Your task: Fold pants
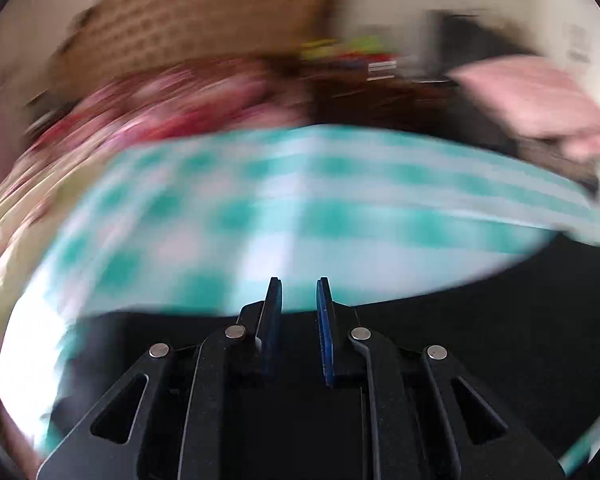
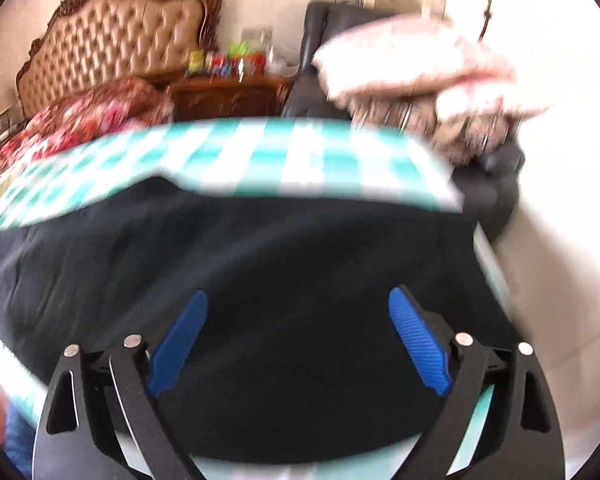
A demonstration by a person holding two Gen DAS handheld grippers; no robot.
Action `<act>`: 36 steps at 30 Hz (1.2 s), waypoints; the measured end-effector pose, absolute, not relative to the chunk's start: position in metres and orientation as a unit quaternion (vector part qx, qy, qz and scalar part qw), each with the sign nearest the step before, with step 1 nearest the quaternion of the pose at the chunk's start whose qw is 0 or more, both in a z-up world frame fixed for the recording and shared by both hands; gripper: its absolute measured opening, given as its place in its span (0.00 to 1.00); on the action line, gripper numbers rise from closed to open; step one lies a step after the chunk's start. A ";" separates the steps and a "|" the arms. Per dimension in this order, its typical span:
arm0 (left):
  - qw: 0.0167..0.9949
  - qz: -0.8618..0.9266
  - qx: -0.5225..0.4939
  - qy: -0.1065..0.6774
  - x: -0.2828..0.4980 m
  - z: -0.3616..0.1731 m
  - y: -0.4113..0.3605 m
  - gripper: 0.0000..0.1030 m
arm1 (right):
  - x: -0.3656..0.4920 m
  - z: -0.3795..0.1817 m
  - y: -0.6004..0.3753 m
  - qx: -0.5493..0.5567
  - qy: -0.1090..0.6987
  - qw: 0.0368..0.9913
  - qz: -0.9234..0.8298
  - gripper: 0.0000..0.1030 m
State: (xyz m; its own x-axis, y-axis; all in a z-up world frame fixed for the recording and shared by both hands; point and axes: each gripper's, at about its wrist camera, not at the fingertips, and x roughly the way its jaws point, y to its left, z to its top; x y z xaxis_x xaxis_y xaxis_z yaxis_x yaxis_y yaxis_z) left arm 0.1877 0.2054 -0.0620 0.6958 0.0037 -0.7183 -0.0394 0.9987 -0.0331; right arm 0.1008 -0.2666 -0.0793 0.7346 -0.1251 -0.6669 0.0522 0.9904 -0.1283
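Dark pants lie spread across a table covered in a teal-and-white checked cloth, in a bedroom with a tufted headboard and a cluttered nightstand behind. The right gripper hovers over the middle of the garment, its blue-padded fingers standing wide apart with nothing between them. In the left wrist view, heavily blurred, the left gripper has its jaws drawn close with a narrow gap showing; no fabric can be seen pinched there, and the dark cloth of the pants sits below and to the side of it. Whether a thin fold is caught lower between the pads cannot be told.

The pants look like a soft, limp knit or woven fabric, light, and likely to sag and drape the moment an edge is lifted. The material appears matte, so it should not slip much in ribbed pads, though a single layer may slide over the layer under it. Nothing about it seems fragile. The sound places to take hold are probably the waistband or the hems at the corners, where seams give thickness, with both claws lifting together so the fold line stays straight.
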 end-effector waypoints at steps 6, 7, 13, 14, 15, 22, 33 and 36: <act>0.916 -0.182 0.007 0.357 0.213 -0.052 0.041 0.15 | 0.129 -0.131 -0.314 -0.057 0.449 0.885 -0.111 0.66; 0.914 -0.199 0.017 0.354 0.215 -0.053 0.019 0.15 | 0.124 -0.133 -0.317 -0.057 0.441 0.889 -0.104 0.66; 0.872 -0.277 0.077 0.395 0.252 -0.081 -0.107 0.15 | 0.114 -0.137 -0.317 -0.056 0.436 0.892 -0.102 0.66; 0.867 -0.268 0.094 0.409 0.261 -0.092 -0.118 0.15 | 0.112 -0.138 -0.317 -0.059 0.435 0.893 -0.100 0.66; 0.865 -0.244 0.111 0.424 0.267 -0.101 -0.129 0.24 | 0.110 -0.138 -0.318 -0.060 0.433 0.894 -0.096 0.66; 0.875 -0.268 0.089 0.394 0.255 -0.074 -0.153 0.23 | 0.105 -0.137 -0.315 -0.062 0.423 0.899 -0.092 0.69; 0.855 -0.311 0.107 0.401 0.259 -0.086 -0.203 0.22 | 0.108 -0.135 -0.316 -0.062 0.432 0.896 -0.084 0.69; 0.825 -0.340 0.140 0.429 0.252 -0.101 -0.226 0.24 | 0.110 -0.135 -0.316 -0.061 0.434 0.895 -0.086 0.70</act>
